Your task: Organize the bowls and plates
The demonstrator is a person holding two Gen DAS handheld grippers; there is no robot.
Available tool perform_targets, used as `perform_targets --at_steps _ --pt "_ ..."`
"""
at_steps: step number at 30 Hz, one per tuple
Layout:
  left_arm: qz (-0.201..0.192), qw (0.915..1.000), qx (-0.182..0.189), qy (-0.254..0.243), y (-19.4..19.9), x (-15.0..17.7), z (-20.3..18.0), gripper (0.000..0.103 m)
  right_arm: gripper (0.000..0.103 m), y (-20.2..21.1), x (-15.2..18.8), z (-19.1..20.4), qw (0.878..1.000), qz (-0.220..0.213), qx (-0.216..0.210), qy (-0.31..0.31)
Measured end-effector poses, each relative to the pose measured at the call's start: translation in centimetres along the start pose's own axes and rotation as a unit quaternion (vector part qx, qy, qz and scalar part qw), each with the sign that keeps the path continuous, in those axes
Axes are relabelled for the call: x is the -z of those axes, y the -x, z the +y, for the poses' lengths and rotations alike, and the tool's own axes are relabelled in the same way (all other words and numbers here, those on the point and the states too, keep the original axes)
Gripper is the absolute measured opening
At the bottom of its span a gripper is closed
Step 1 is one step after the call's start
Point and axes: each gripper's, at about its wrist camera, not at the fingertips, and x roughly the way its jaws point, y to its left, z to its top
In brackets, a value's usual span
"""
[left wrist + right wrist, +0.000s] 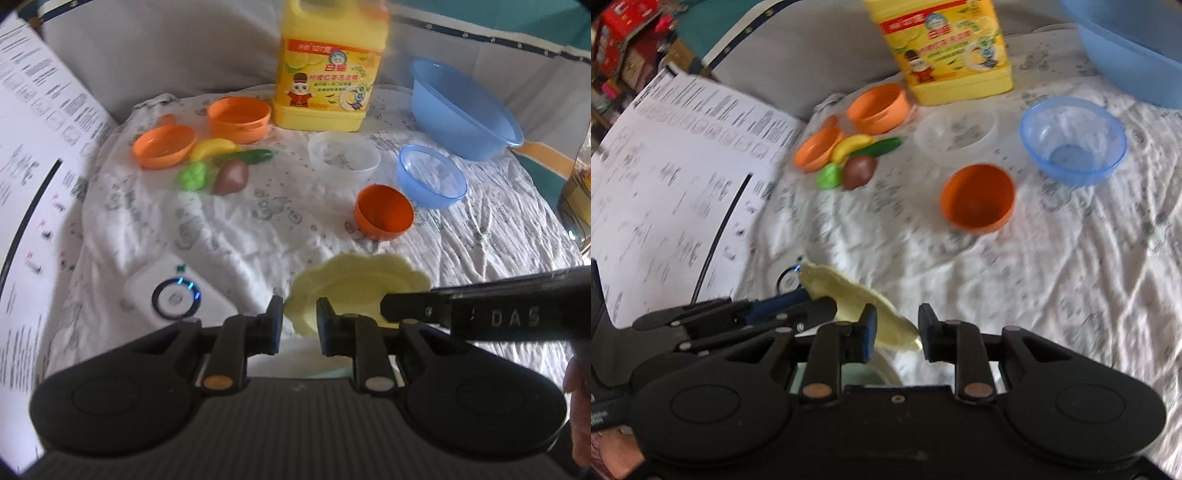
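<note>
Both grippers are on the same pale yellow scalloped plate (354,288), which sits tilted, clear of the white printed cloth (258,236). The left gripper (300,325) has its jaws pinched together on the plate's near-left rim. In the right wrist view the right gripper (897,328) has the plate's other edge between its fingers, jaws drawn in narrow, but I can't tell whether the pads actually press on it.

Further back on the cloth, an orange bowl (384,212) lies tipped on its side, with a small blue bowl (432,175) just beside it, a clear bowl (343,155) next to that, and a big blue basin (465,110) behind. On the left are an orange toy pan (164,146), an orange toy pot (239,118) and some toy fruit and veg (221,166). A yellow detergent jug (328,70) stands at the back. A white device with a glowing ring (173,299) lies left of the plate.
</note>
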Motion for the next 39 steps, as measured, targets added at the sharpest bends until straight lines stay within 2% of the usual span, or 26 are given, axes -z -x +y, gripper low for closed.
perform_targets --at_steps 2,4,6,9,11,14,17,18,19,20,23,28,32,33,34,39 --pt "0.006 0.9995 0.026 0.015 0.9 0.8 0.1 0.006 0.020 0.0 0.8 0.8 1.000 0.012 -0.014 0.001" --pt "0.004 1.0000 -0.002 -0.001 1.7 1.9 -0.4 0.006 0.017 0.2 1.6 1.6 1.000 0.011 -0.011 0.015" --pt "0.009 0.9998 0.013 0.011 2.1 2.8 -0.1 0.006 0.012 0.3 1.9 1.8 1.000 0.004 0.000 0.024" --pt "0.009 0.9999 -0.007 0.004 1.8 3.5 -0.1 0.006 0.005 -0.1 1.9 1.2 0.999 -0.007 0.033 0.035" --pt "0.000 1.0000 -0.005 0.001 1.5 3.2 0.0 0.007 0.005 -0.1 1.4 -0.4 0.999 -0.010 0.036 0.009" --pt "-0.003 0.9997 -0.011 -0.023 0.3 1.9 -0.9 0.012 0.007 -0.4 1.0 -2.3 1.000 -0.005 0.031 -0.006" --pt "0.005 0.9992 -0.012 -0.037 -1.5 0.6 -1.9 0.014 0.014 -1.3 0.5 -3.6 0.999 0.004 0.036 -0.015" --pt "0.008 0.9991 -0.011 -0.040 -2.1 0.2 -2.1 0.015 0.018 -1.5 0.4 -4.1 0.999 0.007 0.041 -0.022" --pt "0.012 0.9990 -0.009 -0.041 -2.7 0.0 -2.3 0.016 0.026 -1.5 0.3 -4.7 0.999 0.006 0.046 -0.029" --pt "0.015 0.9990 -0.007 -0.042 -3.2 -0.3 -2.4 0.020 0.030 -1.4 0.5 -5.1 0.998 0.002 0.048 -0.031" --pt "0.024 0.9987 -0.008 -0.045 -4.6 -0.7 -2.6 0.032 0.031 -1.1 0.6 -6.2 0.998 -0.003 0.049 -0.039" --pt "0.048 0.9976 -0.002 -0.049 -7.0 -1.1 -3.0 0.046 0.031 -0.9 0.5 -7.6 0.997 -0.011 0.043 -0.062" --pt "0.059 0.9973 0.005 -0.043 -8.4 -1.1 -3.0 0.044 0.031 -1.8 0.6 -7.8 0.997 -0.006 0.044 -0.062" --pt "0.059 0.9973 0.012 -0.043 -8.4 -1.1 -3.2 0.040 0.028 -2.1 0.6 -7.8 0.997 -0.007 0.043 -0.064" --pt "0.060 0.9971 0.020 -0.042 -8.4 -1.1 -3.3 0.032 0.024 -2.2 0.6 -7.6 0.997 -0.009 0.046 -0.061" --pt "0.056 0.9979 0.005 -0.032 -8.1 -1.2 -3.6 0.024 0.021 -2.5 0.3 -6.7 0.996 -0.014 0.074 -0.043"
